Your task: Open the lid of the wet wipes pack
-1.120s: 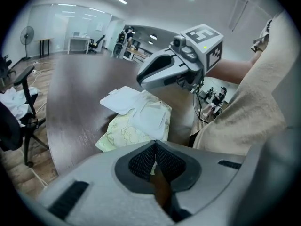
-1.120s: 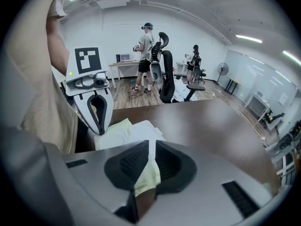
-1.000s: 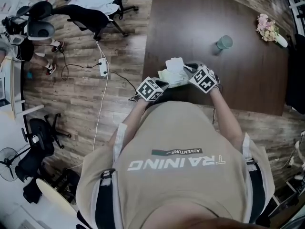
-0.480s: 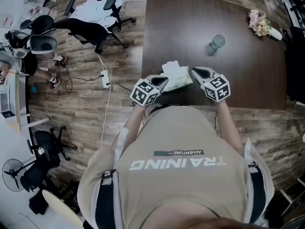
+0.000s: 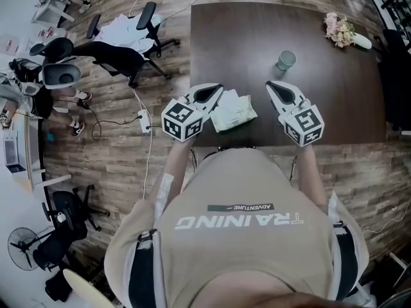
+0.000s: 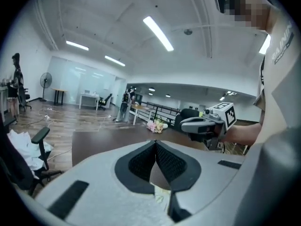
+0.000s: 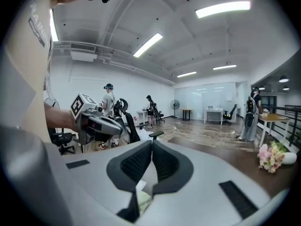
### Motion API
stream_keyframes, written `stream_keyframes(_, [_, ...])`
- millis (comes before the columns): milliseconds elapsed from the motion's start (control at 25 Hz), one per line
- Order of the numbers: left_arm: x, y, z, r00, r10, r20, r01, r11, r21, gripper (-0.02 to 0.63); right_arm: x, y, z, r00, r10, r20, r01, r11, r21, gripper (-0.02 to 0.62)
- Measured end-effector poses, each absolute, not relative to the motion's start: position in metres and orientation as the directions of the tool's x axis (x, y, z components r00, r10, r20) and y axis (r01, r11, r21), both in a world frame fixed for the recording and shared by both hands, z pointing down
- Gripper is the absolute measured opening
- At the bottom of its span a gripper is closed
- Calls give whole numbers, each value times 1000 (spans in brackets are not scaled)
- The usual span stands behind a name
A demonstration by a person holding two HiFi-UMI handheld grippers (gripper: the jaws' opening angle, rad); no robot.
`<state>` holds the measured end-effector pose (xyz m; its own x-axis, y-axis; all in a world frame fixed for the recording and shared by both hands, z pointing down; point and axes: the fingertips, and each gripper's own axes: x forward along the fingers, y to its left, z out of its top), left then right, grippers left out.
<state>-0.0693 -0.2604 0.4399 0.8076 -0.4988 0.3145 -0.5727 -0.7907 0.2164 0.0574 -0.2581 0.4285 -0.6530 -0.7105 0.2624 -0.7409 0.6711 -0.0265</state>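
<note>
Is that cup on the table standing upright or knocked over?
Upright: the cup stands on its base on the table, round mouth facing up.

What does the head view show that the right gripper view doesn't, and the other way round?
Only the head view: the cup on the table, and the whole wet wipes pack. Only the right gripper view: the ceiling lights, a standing fan and people standing in the room. Both: the flowers, the left hand-held gripper and the right hand-held gripper.

Wipes pack point(image 5: 234, 110) on table point(image 5: 334, 108), between left gripper point(image 5: 219, 88) and right gripper point(image 5: 270, 84); cup point(image 5: 286, 60) behind
</note>
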Motion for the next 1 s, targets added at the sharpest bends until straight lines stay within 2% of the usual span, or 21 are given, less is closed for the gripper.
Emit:
stream_keyframes(440, [-76,-262,357,805,-563,188,-582,-812,56,9,33,-258,357,-673,-732,106,-725,681,98,17])
stream_keyframes(760, [-89,-263,313,774,-627,91,-625,-779,-51,9,14,-257,332,-682,-729,56,-719,682,134,17])
stream_keyframes(1000, [-92,-261,311,765,-642,51,-641,-766,-45,9,26,-257,325,-648,-760,35,-752,647,124,17])
